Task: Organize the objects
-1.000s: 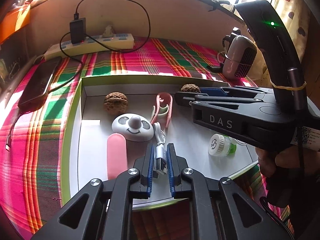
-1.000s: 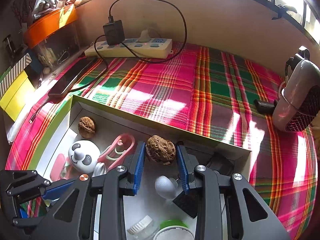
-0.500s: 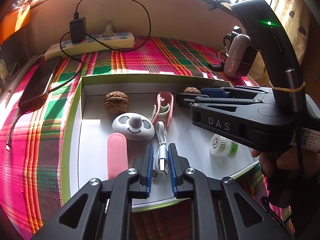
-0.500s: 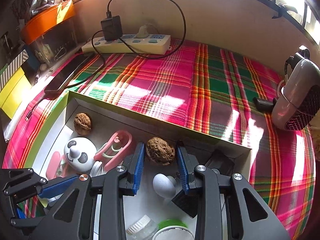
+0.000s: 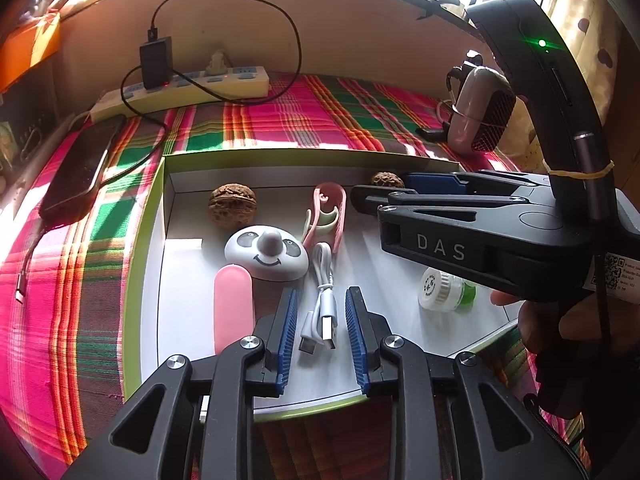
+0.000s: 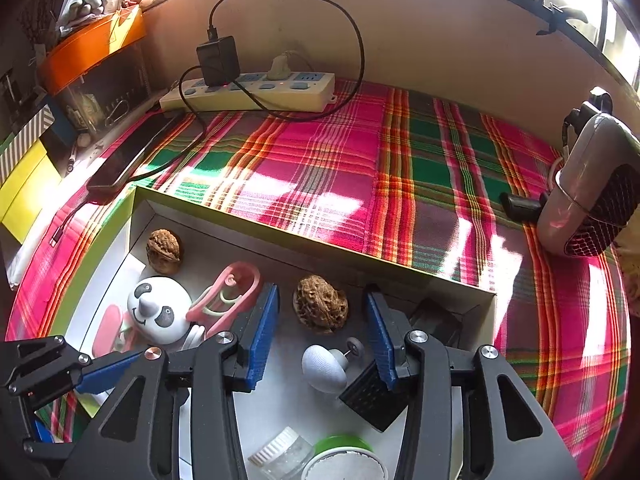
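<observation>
A coiled white USB cable (image 5: 323, 280) lies on the floor of a shallow white tray (image 5: 152, 240), its plugs between the blue pads of the left tongs (image 5: 322, 332), whose jaws have just been opening and now stand clear of it. Farther right, a wrinkled walnut (image 6: 320, 304) sits near the tray's far wall between the parted pads of the right tongs (image 6: 324, 332), also just opened and touching nothing. Around them lie a second walnut (image 5: 232, 205), a panda-face gadget (image 5: 266, 254), a pink clip (image 5: 328, 212), a pink capsule-shaped case (image 5: 233, 308) and a small white-capped jar (image 5: 438, 288). The tray rests on a bright plaid cloth (image 6: 340, 160) over the tabletop, with a power strip (image 6: 256, 90) and a phone (image 5: 82, 168) at the far left.
</observation>
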A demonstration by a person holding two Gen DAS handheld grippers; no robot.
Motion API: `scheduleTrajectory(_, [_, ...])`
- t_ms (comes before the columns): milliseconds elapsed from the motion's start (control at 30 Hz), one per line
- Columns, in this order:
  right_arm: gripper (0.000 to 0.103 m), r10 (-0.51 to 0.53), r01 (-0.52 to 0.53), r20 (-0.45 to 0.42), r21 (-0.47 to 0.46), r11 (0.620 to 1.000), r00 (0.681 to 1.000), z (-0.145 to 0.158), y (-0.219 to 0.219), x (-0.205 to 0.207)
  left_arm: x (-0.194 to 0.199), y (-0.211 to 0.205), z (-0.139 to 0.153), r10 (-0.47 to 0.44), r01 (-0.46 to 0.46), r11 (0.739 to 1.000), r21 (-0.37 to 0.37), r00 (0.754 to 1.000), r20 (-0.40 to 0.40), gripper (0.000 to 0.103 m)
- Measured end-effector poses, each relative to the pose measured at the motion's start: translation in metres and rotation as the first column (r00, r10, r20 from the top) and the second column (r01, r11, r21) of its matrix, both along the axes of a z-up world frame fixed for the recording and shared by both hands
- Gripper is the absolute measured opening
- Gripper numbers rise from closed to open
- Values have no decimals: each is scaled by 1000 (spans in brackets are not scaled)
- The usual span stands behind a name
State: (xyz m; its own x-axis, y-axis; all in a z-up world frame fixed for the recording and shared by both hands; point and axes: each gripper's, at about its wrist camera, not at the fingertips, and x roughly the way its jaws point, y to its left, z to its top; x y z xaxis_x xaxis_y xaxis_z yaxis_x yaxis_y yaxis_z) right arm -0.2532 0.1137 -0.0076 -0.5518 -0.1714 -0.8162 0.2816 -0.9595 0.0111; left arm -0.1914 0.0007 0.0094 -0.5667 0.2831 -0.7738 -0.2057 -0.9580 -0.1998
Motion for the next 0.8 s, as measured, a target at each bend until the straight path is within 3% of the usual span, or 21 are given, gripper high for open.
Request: scheduleTrajectory(800, [45,-64,55,-94,-98,994,993,37,20,61,38,-2,32,64,-72,994,-76,993,-96,24])
